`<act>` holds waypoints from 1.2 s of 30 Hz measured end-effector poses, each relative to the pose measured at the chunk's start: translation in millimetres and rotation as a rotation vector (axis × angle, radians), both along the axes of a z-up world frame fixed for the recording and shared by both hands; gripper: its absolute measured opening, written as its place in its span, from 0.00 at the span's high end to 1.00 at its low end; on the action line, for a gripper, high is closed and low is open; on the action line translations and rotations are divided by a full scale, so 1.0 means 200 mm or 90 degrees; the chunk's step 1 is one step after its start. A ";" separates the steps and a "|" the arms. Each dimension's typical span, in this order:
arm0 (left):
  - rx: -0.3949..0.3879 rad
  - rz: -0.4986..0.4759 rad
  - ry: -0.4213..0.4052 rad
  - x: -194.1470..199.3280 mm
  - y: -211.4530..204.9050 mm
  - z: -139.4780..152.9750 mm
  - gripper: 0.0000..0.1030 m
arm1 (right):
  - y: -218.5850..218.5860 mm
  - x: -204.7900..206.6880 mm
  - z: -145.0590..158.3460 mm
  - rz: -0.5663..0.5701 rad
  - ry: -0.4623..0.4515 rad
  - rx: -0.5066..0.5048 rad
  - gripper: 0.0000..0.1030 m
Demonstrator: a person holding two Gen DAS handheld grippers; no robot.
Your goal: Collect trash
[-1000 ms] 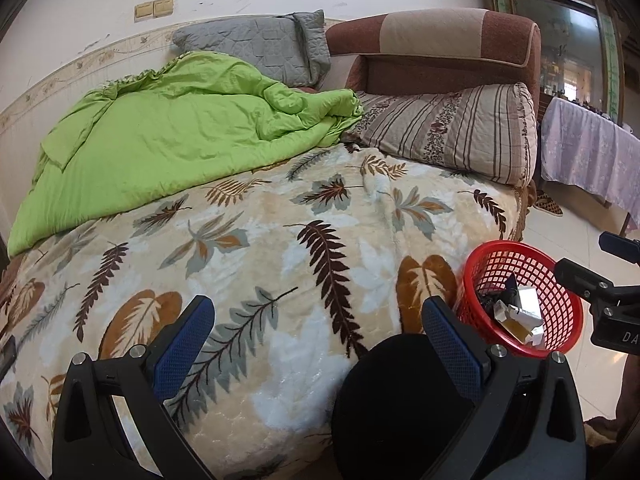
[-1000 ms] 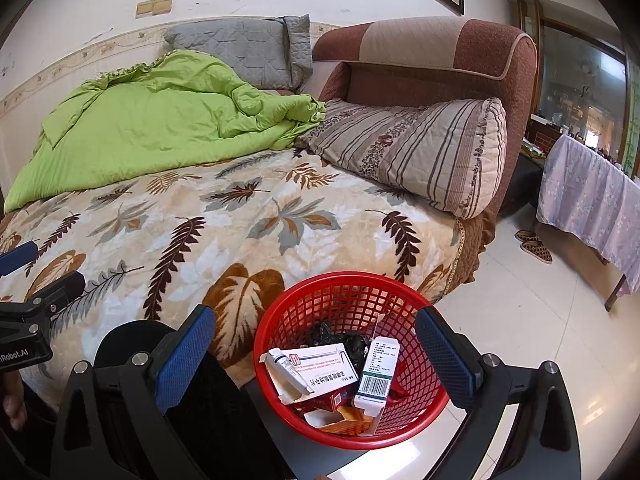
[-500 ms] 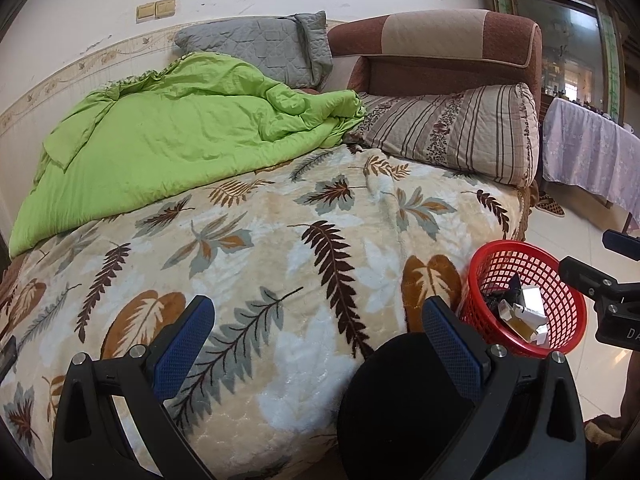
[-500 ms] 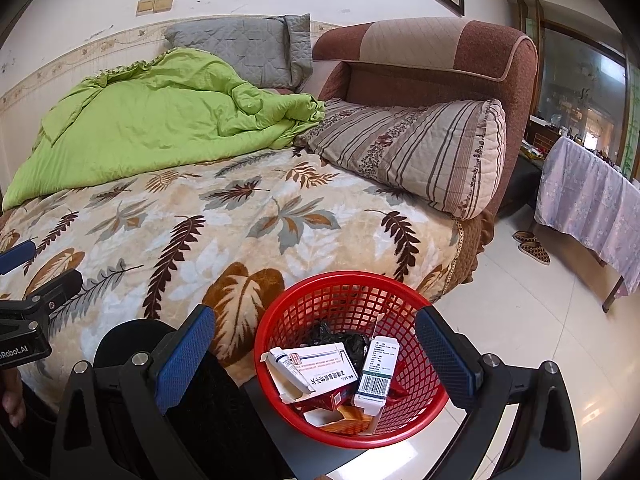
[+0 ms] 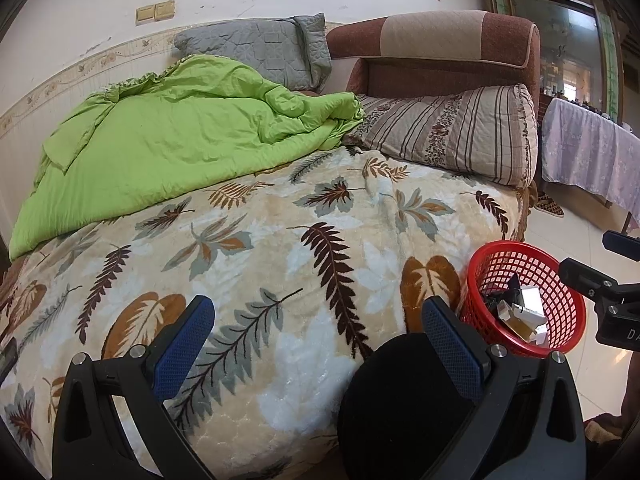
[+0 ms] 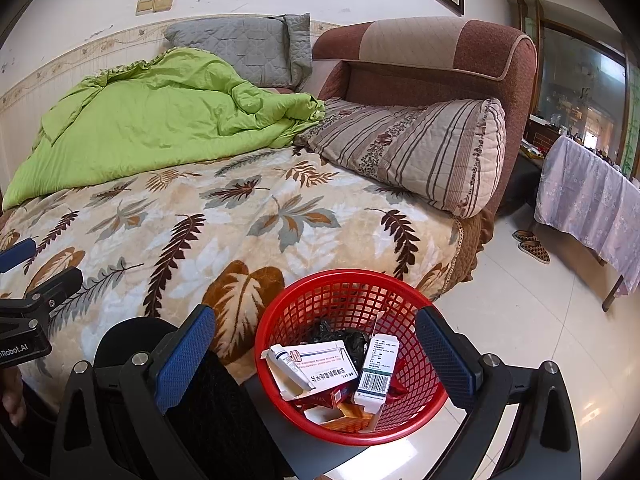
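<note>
A red mesh basket (image 6: pixel 352 292) stands on a grey stool beside the bed, holding white medicine boxes (image 6: pixel 326 364), a black bag and orange scraps. My right gripper (image 6: pixel 316 352) hovers open just above the basket, with nothing between its blue pads. In the left wrist view the basket (image 5: pixel 524 276) lies at the lower right. My left gripper (image 5: pixel 318 336) is open and empty over the leaf-patterned blanket (image 5: pixel 280 248). No loose trash shows on the bed.
A green quilt (image 5: pixel 168 144), a grey pillow (image 5: pixel 260 48) and a striped pillow (image 5: pixel 456 128) lie at the bed's far side against a brown headboard. A table under a lilac cloth (image 6: pixel 592 192) and slippers (image 6: pixel 532 244) stand on the tiled floor to the right. A dark knee (image 5: pixel 400 400) is below.
Both views have shifted only slightly; the basket sits a touch lower and farther right in the left wrist view. Both grippers stay open.
</note>
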State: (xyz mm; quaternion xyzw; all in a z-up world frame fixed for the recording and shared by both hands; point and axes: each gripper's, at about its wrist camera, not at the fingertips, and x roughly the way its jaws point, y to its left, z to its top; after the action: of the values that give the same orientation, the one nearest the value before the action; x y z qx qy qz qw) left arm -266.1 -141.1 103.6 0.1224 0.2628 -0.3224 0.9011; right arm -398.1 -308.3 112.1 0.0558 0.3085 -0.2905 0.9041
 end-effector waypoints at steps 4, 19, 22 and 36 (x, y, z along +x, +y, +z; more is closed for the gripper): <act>0.000 -0.001 -0.001 0.00 0.00 0.00 0.00 | 0.01 0.00 0.00 0.001 -0.001 -0.004 0.02; -0.001 0.001 -0.002 0.00 0.00 0.00 0.00 | 0.01 0.00 0.00 0.001 0.001 -0.004 0.02; -0.001 0.000 -0.003 0.00 0.00 0.00 0.00 | 0.02 0.00 0.00 0.000 0.001 -0.004 0.02; -0.013 0.008 0.014 0.04 0.03 0.02 0.00 | 0.01 0.07 0.00 0.014 0.004 -0.010 0.02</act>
State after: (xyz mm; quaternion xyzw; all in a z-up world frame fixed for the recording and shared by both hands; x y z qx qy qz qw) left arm -257.6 -135.5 107.0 0.1076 0.2701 -0.3205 0.9015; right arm -384.7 -307.1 112.7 0.0443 0.3097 -0.2834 0.9065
